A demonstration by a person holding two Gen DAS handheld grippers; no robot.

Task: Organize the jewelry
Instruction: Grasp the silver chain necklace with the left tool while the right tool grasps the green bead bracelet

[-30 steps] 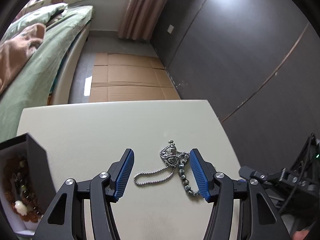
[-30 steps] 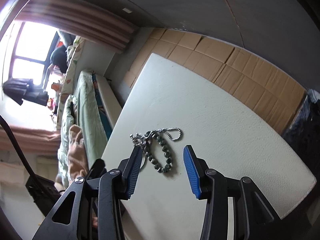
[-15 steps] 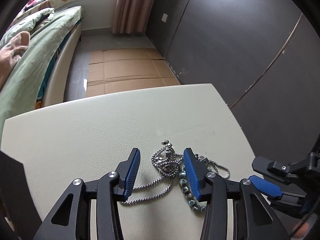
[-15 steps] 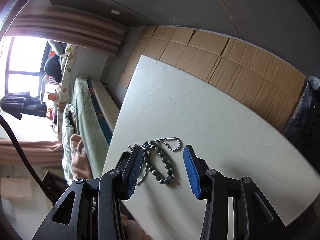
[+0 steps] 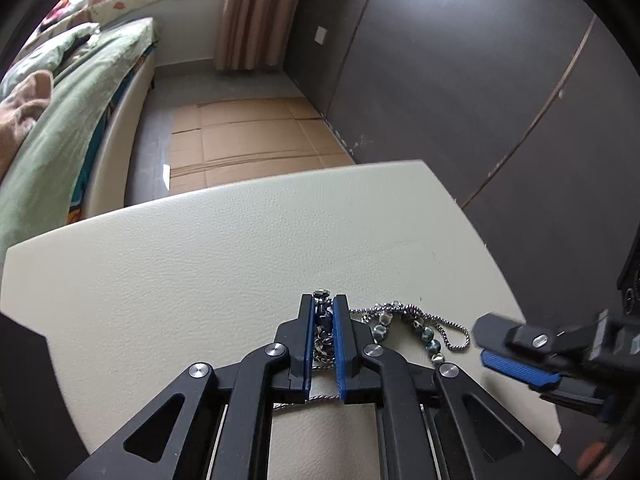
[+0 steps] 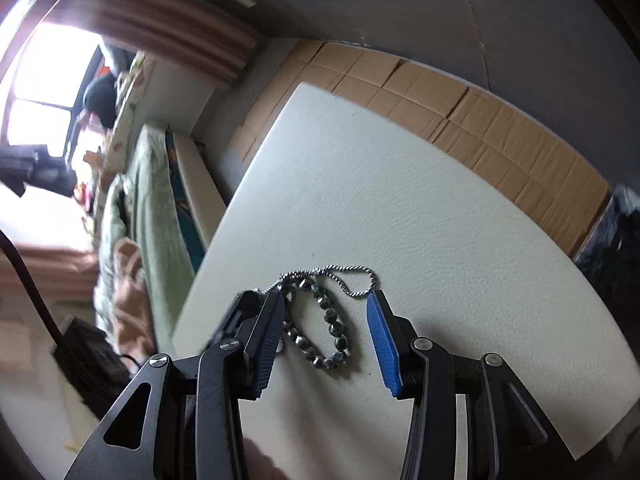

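Left tongs [image 5: 324,312] have just closed on chain [image 5: 326,344].

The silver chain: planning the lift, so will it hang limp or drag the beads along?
Likely limp: the silver chain lies in loose loops. It overlaps the bead bracelet, so lifting probably drags it. The left gripper pinches the tangle.

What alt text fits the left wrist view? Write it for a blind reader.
The left gripper is shut on a tangled silver chain lying on a cream table. A dark bead bracelet trails to its right, toward the right gripper.
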